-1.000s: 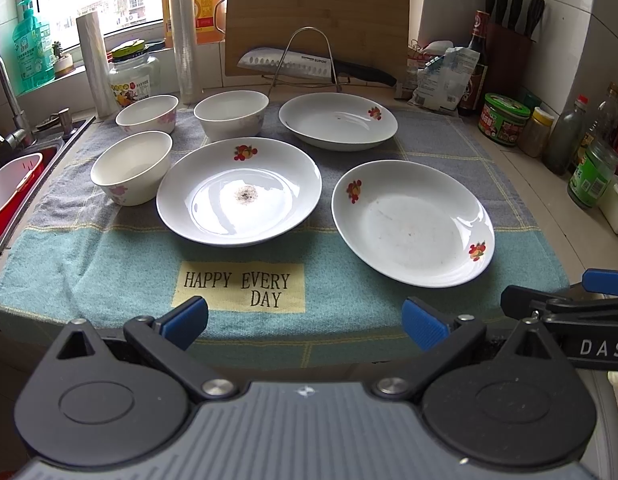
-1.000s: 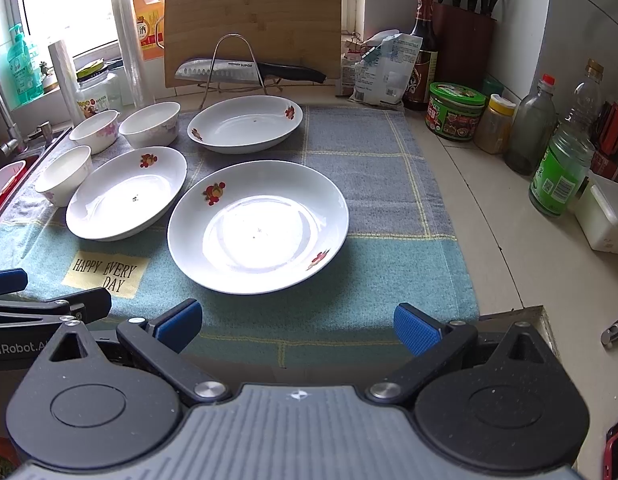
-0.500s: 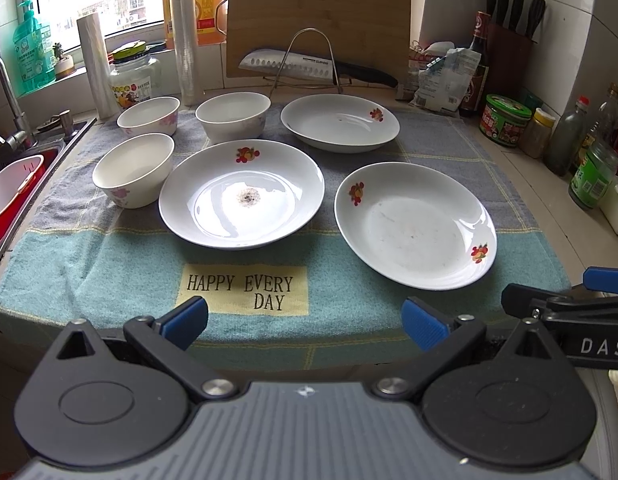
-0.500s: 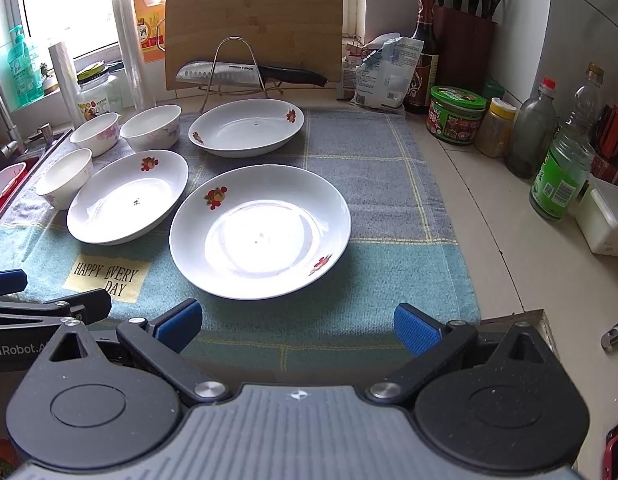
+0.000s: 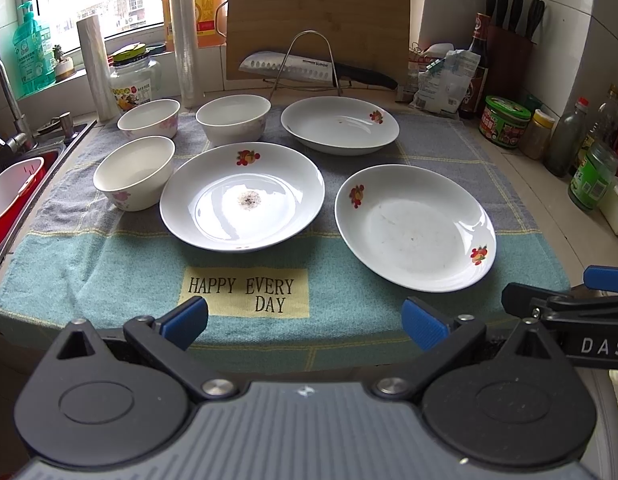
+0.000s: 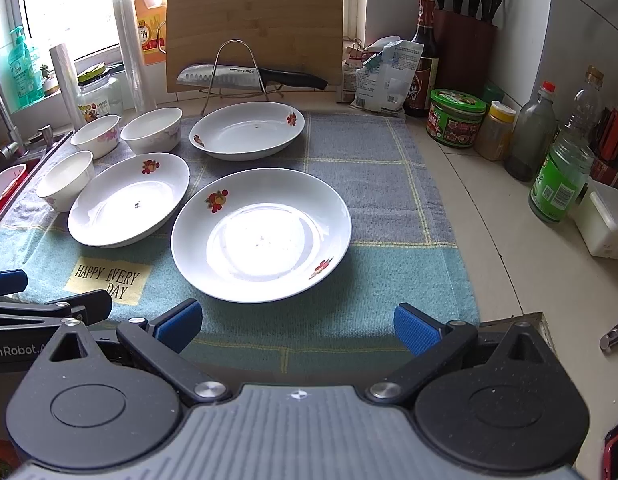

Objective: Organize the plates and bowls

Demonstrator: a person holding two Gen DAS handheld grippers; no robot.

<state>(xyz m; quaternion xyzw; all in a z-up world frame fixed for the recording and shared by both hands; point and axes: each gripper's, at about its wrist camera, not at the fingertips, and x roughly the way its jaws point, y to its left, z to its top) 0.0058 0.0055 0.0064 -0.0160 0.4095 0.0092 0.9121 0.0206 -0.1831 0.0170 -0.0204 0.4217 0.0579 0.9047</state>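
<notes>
Towel's (image 5: 109, 264) near edge: both claws agape.

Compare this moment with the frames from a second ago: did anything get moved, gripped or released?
Both views creep slightly toward the counter, so the left gripper and right gripper have edged forward a little. Both remain open and empty. The three plates, nearest one included, and the three bowls, such as the front one, lie untouched on the towel.

The worktop (image 6: 489, 216) carried a towel (image 5: 109, 264); three plates (image 5: 243, 196) and three bowls (image 5: 135, 172) sat on it.
</notes>
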